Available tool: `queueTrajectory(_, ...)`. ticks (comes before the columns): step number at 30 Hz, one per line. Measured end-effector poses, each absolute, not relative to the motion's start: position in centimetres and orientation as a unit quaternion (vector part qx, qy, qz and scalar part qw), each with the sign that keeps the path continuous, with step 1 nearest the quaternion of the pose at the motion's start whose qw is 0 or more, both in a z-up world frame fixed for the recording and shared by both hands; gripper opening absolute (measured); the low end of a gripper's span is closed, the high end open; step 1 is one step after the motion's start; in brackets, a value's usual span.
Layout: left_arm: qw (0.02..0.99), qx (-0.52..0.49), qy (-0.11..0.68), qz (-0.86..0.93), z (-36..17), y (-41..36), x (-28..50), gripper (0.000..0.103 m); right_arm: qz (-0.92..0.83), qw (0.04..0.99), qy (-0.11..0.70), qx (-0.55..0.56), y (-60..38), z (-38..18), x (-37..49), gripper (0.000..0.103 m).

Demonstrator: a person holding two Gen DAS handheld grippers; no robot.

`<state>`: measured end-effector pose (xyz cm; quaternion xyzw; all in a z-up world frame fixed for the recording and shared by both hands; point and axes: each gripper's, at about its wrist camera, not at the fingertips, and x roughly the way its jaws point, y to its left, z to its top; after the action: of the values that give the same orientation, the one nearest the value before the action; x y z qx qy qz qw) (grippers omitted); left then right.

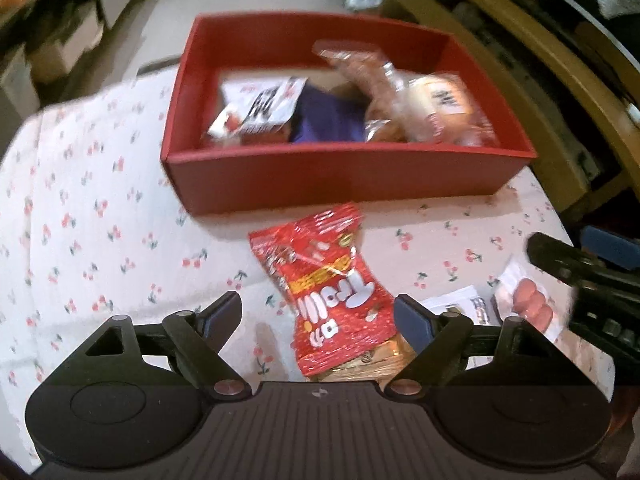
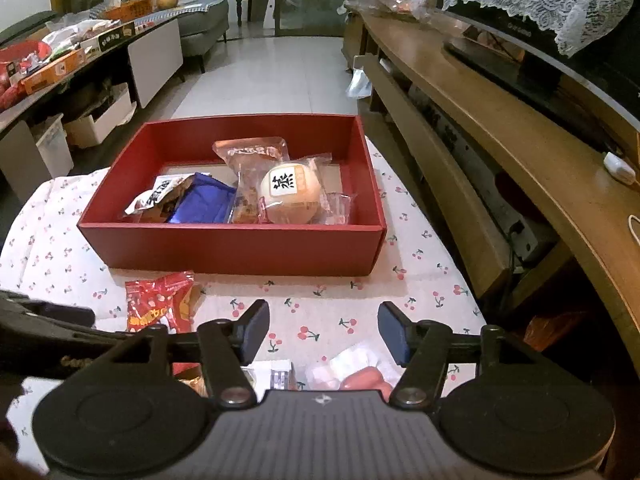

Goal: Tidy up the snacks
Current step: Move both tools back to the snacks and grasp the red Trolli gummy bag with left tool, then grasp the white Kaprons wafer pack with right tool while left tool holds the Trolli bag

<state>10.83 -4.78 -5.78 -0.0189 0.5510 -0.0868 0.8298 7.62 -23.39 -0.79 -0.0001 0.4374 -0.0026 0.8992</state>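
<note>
Upside-down "Trolli" on the red candy bag (image 1: 334,292), black Chinese character on round bun's label (image 2: 287,184)

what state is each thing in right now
red box: lidless, holding several snacks
round bun: wrapped, in the box
red snack bag: sealed, on the cloth outside the box
left gripper: open around the red snack bag
right gripper: open, holding nothing
</note>
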Motion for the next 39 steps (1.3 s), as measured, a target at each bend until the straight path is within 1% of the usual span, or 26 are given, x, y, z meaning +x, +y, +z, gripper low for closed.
queueTrajectory(5, 0.819, -0.035, 0.567, -0.072, -7.4, -4.8, 11.9, 0.087, 0.001, 0.898, 0.439, 0.007, -23.6, -0.8, 7.6, 0.067)
queueTrajectory(9, 0.814, -0.075, 0.572, -0.067, -8.0, -4.9, 13.1, 0.087, 0.008, 0.896, 0.444, 0.009, -23.5, -0.9, 7.7, 0.068)
queueTrajectory(14, 0.820, -0.070, 0.565, -0.061, -8.2, -5.8, 14.0, 0.089, 0.013, 0.893, 0.449, 0.008, -23.2, -1.2, 7.9, 0.068)
queueTrajectory(15, 0.821, -0.068, 0.564, -0.060, -8.2, -5.8, 14.1, 0.088, 0.016, 0.892, 0.451, 0.008, -23.1, -1.3, 7.9, 0.068)
queueTrajectory(16, 0.822, -0.065, 0.563, -0.058, -8.2, -5.8, 14.1, 0.084, 0.018, 0.891, 0.455, 0.008, -23.1, -1.5, 7.9, 0.068)
queueTrajectory(20, 0.824, -0.024, 0.563, -0.061, -7.8, -5.8, 13.5, 0.062, 0.031, 0.881, 0.472, 0.015, -23.1, -2.1, 7.7, 0.068)
queueTrajectory(26, 0.816, -0.002, 0.573, -0.073, -7.1, -4.6, 11.3, 0.060, 0.070, 0.856, 0.510, 0.043, -22.6, -3.5, 6.9, 0.068)
queueTrajectory(31, 0.813, 0.001, 0.575, -0.088, -6.3, -3.6, 10.0, 0.060, 0.077, 0.839, 0.539, 0.004, -20.7, -5.6, 6.6, 0.068)
queueTrajectory(35, 0.810, -0.007, 0.579, -0.091, -6.3, -3.4, 10.3, 0.062, 0.079, 0.838, 0.541, -0.007, -19.9, -6.4, 7.1, 0.068)
queueTrajectory(36, 0.809, -0.008, 0.580, -0.090, -6.5, -3.4, 10.4, 0.063, 0.079, 0.837, 0.542, -0.007, -19.8, -6.5, 7.2, 0.068)
queueTrajectory(37, 0.807, -0.010, 0.583, -0.090, -6.6, -3.4, 10.6, 0.071, 0.079, 0.834, 0.546, -0.009, -19.8, -6.8, 7.4, 0.068)
queueTrajectory(38, 0.806, -0.012, 0.585, -0.091, -6.9, -3.3, 10.8, 0.076, 0.079, 0.829, 0.553, -0.011, -19.7, -7.2, 7.5, 0.066)
queueTrajectory(39, 0.808, -0.010, 0.582, -0.091, -7.0, -3.4, 10.8, 0.077, 0.078, 0.824, 0.561, -0.013, -19.7, -7.7, 7.5, 0.066)
